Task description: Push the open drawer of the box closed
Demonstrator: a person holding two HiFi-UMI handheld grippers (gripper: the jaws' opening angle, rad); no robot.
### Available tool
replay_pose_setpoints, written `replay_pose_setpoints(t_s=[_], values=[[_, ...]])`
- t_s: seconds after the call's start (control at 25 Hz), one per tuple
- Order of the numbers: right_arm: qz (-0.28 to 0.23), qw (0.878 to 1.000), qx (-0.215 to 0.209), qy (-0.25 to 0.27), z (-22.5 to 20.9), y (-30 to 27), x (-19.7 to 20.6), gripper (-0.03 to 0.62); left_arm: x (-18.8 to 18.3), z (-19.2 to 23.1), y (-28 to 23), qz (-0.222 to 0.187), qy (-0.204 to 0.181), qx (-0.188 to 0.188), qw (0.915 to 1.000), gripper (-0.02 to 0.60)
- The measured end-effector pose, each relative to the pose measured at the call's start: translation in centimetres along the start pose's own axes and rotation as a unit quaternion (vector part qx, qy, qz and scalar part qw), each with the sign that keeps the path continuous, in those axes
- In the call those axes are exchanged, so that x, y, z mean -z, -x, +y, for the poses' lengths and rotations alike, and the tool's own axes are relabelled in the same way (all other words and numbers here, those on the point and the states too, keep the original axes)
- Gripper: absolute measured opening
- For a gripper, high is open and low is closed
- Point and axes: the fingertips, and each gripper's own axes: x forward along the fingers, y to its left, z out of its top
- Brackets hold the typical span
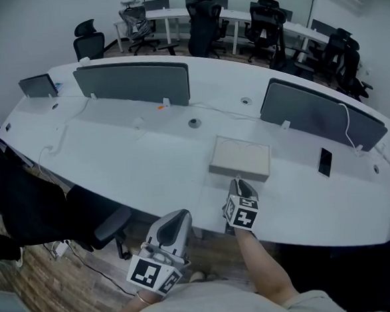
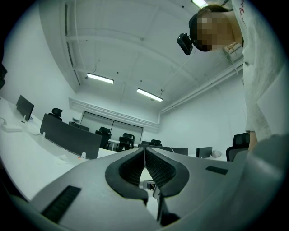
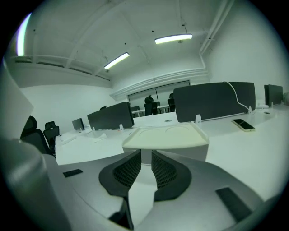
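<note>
A long curved white desk (image 1: 114,144) carrying dark grey divider panels (image 1: 133,83) stands on a brown wood-pattern floor (image 1: 50,282), black office chairs (image 1: 88,39) are placed around more white tables (image 1: 172,13) behind it, and long ceiling tube lamps (image 2: 100,78) light the plain white walls (image 2: 207,122)

The right tool (image 1: 240,184) points just before the box (image 1: 240,157) on the white surface (image 1: 115,151) — the left tool (image 1: 178,218) hangs off its edge.

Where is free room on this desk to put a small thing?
Widest bare patch: the desk left of the box, up to the left divider. A narrower strip lies between box and phone. Crowded: the near edge before the box, where the right tool is.
</note>
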Motion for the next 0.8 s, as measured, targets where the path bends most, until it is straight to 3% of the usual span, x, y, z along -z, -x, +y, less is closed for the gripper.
replay_pose_setpoints(t_s=[0.4, 0.8], values=[[-0.086, 0.996, -0.019, 0.033, 2.0, 7.8, -4.5, 0.06, 0.0, -2.5, -0.5, -0.003, 0.006, 0.048, 0.9988, 0.019], [-0.166, 0.982, -0.072, 0.053, 5.4, 16.2, -8.2, 0.035, -0.1, -4.4, -0.7, -0.006, 0.011, 0.083, 0.9965, 0.02]])
